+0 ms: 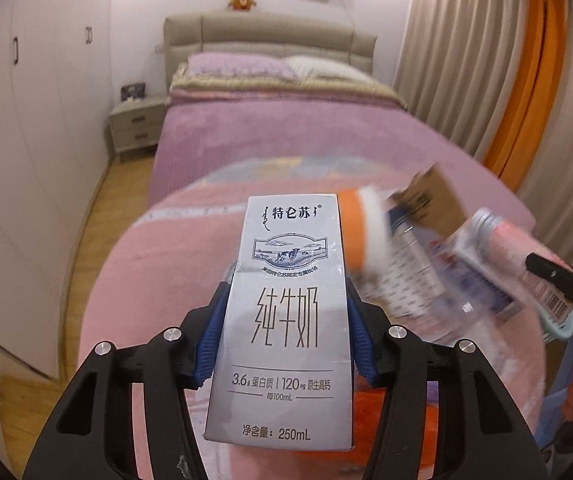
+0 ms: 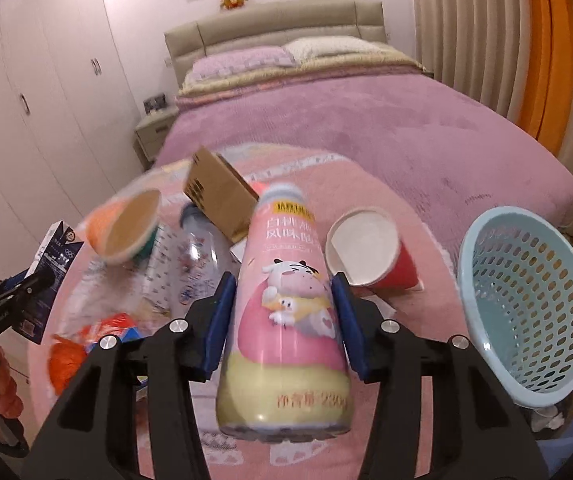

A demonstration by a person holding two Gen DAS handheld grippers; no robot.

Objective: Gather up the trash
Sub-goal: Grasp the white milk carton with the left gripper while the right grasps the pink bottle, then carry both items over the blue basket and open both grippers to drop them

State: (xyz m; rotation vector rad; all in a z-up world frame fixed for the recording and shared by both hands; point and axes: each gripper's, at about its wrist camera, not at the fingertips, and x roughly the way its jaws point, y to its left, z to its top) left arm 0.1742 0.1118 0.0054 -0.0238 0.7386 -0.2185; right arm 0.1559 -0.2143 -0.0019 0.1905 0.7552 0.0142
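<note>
Your left tool [image 1: 286, 320] grips the milk carton [image 1: 284, 316], your right tool [image 2: 284, 324] the pink bottle [image 2: 286, 312]; next, carry both to the basket [image 2: 526, 304] at the bed's right edge.

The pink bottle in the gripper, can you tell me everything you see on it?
The pink bottle looks like smooth plastic with a pale cap, a cartoon cow picture, Chinese writing and a yellowish band near its base. It leans away from the camera, cap pointing toward the bed. The right gripper is shut on it, blue pads pressing both sides of its middle. It looks whole, cap on.
</note>
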